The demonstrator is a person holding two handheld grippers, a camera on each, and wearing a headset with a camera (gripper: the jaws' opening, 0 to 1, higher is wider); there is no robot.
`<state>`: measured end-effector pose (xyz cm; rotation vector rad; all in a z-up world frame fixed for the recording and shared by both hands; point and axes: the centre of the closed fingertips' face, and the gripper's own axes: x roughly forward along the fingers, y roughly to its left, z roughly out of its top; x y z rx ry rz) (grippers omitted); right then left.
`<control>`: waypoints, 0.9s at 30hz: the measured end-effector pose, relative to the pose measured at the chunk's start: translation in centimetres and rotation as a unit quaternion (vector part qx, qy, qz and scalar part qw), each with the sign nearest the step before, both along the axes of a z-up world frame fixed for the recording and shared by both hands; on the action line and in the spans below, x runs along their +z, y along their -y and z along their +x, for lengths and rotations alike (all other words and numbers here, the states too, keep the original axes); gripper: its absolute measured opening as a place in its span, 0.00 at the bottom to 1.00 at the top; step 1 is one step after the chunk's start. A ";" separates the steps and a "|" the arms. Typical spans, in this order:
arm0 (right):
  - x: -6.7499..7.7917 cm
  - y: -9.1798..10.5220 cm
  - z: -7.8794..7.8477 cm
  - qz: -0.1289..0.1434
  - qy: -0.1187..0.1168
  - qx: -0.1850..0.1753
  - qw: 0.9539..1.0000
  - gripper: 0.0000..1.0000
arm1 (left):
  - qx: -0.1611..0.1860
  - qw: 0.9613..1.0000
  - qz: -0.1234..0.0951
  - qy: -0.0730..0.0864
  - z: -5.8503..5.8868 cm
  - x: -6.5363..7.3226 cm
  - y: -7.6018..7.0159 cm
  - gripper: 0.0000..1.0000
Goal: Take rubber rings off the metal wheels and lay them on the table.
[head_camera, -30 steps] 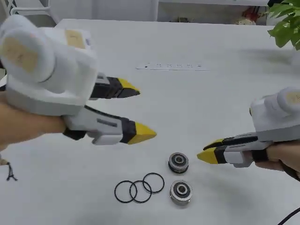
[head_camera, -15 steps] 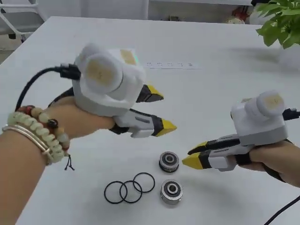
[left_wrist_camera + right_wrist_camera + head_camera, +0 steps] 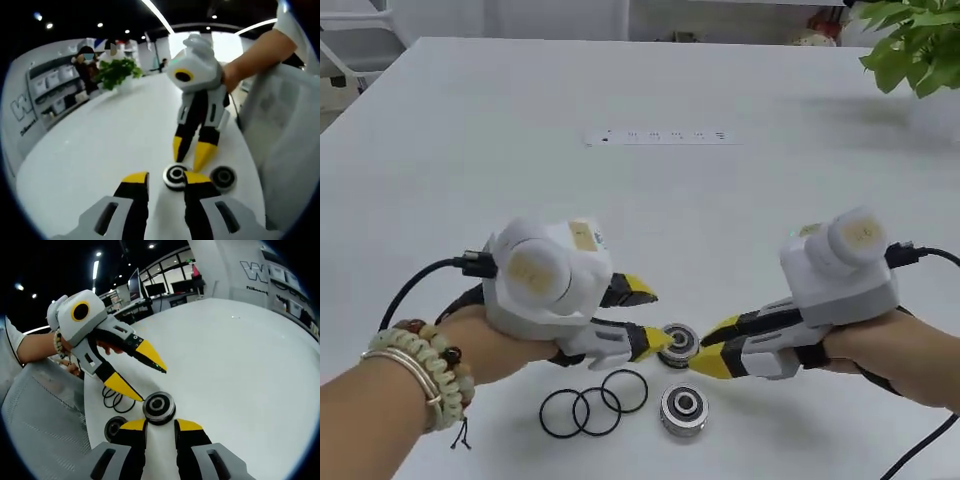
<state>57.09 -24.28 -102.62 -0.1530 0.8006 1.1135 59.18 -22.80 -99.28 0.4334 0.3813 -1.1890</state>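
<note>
flanking wheel (image 3: 678,342): left tool (image 3: 658,318), right tool (image 3: 708,346)

My left gripper (image 3: 658,318) and right gripper (image 3: 708,347) wear smooth white plastic shells — the wheels (image 3: 684,410) gleam as polished metal, the rings (image 3: 592,405) look matt black rubber on the matt white table (image 3: 620,220).

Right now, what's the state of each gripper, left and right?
Left gripper: open, holding nothing, jaws either side of the farther wheel.
Right gripper: slightly open, holding nothing.
</note>
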 end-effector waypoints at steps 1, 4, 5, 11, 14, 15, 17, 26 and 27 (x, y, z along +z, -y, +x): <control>0.0 0.0 0.1 -0.003 0.005 0.002 1.000 0.19 | 0.001 1.000 -0.002 -0.002 0.0 0.0 0.2 0.26; -0.1 0.0 0.2 -0.007 0.015 0.007 1.000 0.18 | -0.003 1.000 0.004 -0.002 -0.3 -0.4 0.5 0.24; -0.1 -0.1 0.2 -0.008 0.018 0.010 1.000 0.18 | -0.007 1.000 0.009 0.000 -0.4 -0.7 0.6 0.23; -0.1 -0.3 0.2 -0.011 0.028 0.019 0.999 0.19 | -0.010 1.000 0.008 -0.022 -0.9 -1.3 1.3 0.16; -0.1 -0.2 0.2 -0.012 0.032 0.020 0.999 0.18 | -0.005 1.000 0.004 -0.023 -0.9 -1.3 1.2 0.13; -0.1 -0.2 0.2 -0.012 0.033 0.021 0.999 0.18 | -0.002 1.000 0.004 -0.025 -0.8 -1.3 1.2 0.13; -0.1 -0.2 0.2 -0.014 0.036 0.023 0.999 0.18 | 0.001 1.000 0.001 -0.026 -0.8 -1.3 1.1 0.13; -0.3 0.4 0.6 -0.033 0.058 0.032 0.997 0.02 | 0.015 0.999 -0.010 -0.034 -0.8 -1.3 1.0 0.13; -0.3 0.3 0.5 -0.032 0.056 0.033 0.997 0.02 | 0.016 0.999 -0.012 -0.035 -0.8 -1.4 1.0 0.13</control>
